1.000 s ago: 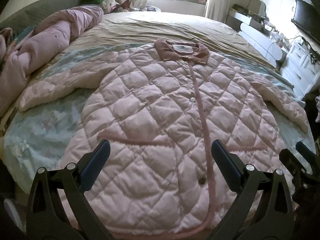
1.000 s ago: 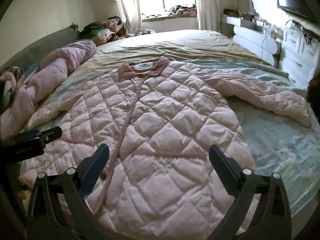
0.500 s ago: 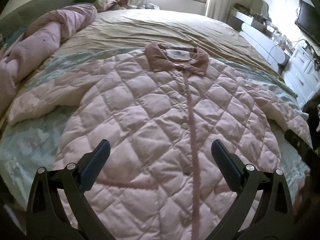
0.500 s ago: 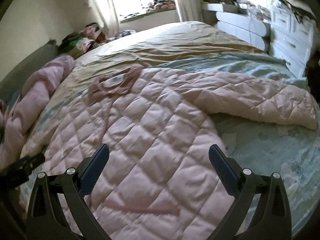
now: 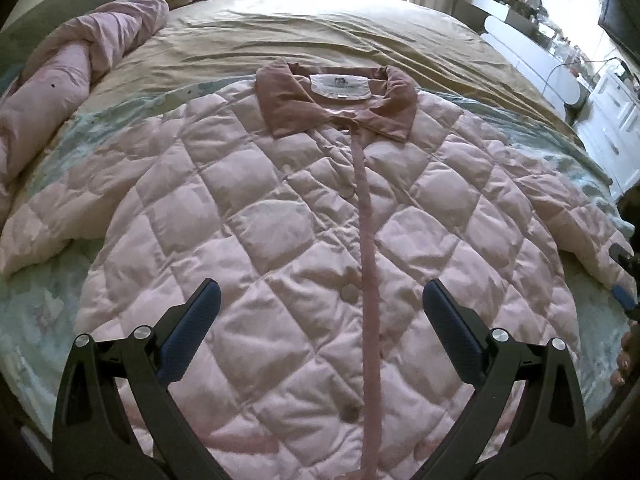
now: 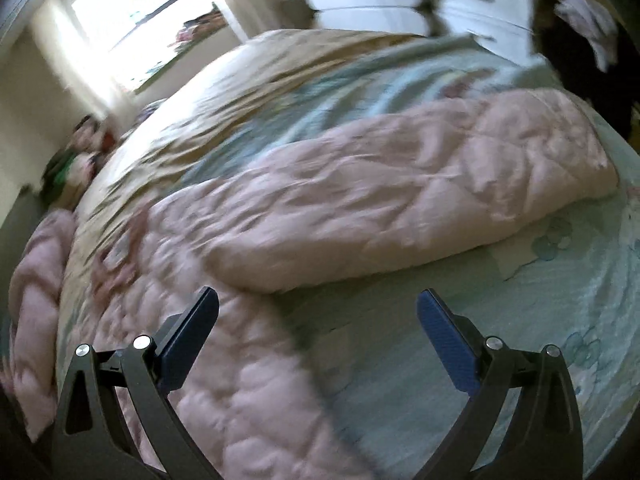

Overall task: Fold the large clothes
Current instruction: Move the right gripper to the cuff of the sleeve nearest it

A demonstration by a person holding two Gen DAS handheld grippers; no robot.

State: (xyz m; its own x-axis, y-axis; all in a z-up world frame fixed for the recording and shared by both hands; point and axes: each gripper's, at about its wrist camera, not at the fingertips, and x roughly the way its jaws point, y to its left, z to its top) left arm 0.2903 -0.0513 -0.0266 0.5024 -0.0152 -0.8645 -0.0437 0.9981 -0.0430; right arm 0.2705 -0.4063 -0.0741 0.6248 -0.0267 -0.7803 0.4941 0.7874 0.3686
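While left gripper [image 5: 320, 312] nears the collar [image 5: 336, 100], right gripper [image 6: 318, 320] swung toward the sleeve [image 6: 400, 208].

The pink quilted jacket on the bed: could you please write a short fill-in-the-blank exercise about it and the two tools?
1. The pink quilted jacket lies spread flat on the ____.
2. Its darker pink collar points away from the left tool, toward the bright ____.
3. Both tools, left and right, have their fingers ____, holding nothing.
4. The right tool faces the jacket's long ____, which lies on the pale green bedcover.

Missing words: bed; window; open; sleeve
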